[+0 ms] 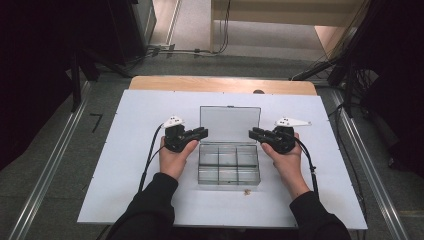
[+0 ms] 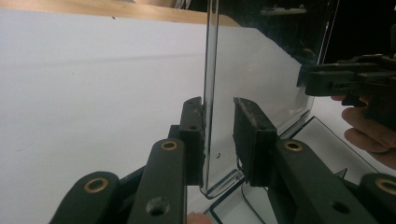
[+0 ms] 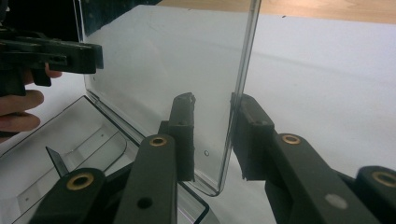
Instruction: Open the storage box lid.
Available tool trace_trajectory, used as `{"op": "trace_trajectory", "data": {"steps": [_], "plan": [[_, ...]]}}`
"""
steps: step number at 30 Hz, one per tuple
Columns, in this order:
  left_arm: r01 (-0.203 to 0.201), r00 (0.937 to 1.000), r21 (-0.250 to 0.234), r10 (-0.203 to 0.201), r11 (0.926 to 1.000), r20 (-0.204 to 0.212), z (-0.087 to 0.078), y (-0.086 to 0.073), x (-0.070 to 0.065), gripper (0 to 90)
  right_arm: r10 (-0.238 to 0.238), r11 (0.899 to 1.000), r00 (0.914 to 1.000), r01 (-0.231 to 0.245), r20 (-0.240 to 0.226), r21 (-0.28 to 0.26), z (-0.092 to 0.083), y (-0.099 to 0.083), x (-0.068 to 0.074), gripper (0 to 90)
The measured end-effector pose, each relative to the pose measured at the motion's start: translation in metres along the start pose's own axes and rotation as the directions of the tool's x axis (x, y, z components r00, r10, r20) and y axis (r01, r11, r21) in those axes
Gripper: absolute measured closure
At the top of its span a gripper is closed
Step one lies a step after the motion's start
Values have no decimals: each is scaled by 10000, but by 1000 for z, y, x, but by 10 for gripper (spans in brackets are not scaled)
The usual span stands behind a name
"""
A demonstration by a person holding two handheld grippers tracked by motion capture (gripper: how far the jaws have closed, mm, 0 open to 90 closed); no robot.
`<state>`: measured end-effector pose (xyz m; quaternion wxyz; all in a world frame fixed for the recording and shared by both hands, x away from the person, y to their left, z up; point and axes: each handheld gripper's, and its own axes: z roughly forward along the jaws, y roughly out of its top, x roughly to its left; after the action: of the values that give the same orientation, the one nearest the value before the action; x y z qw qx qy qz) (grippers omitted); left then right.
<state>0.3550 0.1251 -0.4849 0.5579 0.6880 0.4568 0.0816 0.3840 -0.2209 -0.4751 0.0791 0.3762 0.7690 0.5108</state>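
A clear plastic compartment box (image 1: 229,169) sits mid-table with its lid (image 1: 230,124) standing upright. My left gripper (image 1: 202,132) straddles the lid's left edge. In the left gripper view the lid (image 2: 211,56) rests against one pad (image 2: 192,121), and a gap separates it from the other; the left gripper (image 2: 219,105) is open. My right gripper (image 1: 254,133) straddles the lid's right edge. In the right gripper view the lid (image 3: 163,60) touches one pad (image 3: 250,123) and stands apart from the other, so the right gripper (image 3: 215,100) is open too.
The box stands on a white board (image 1: 125,150) with a wooden table edge (image 1: 220,84) behind it. A small brownish piece (image 1: 246,191) lies just in front of the box. The box's compartments look empty. Dark stands and cables flank the table.
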Motion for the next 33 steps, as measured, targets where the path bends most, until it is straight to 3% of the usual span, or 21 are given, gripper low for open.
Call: {"op": "trace_trajectory", "data": {"steps": [18,26,33], "plan": [[1020,9944,294,-1027,9943,235,7,0,11,735,260,9991,9997,-261,10,323,12,1,-5,591],[1474,9883,468,-1490,9880,320,12,-2,17,706,830,9954,9962,-817,-254,490,18,0,-12,555],[1497,9883,687,-1513,9863,178,15,-5,18,666,1183,9910,9925,-1160,-313,675,23,-3,-14,516]]}}
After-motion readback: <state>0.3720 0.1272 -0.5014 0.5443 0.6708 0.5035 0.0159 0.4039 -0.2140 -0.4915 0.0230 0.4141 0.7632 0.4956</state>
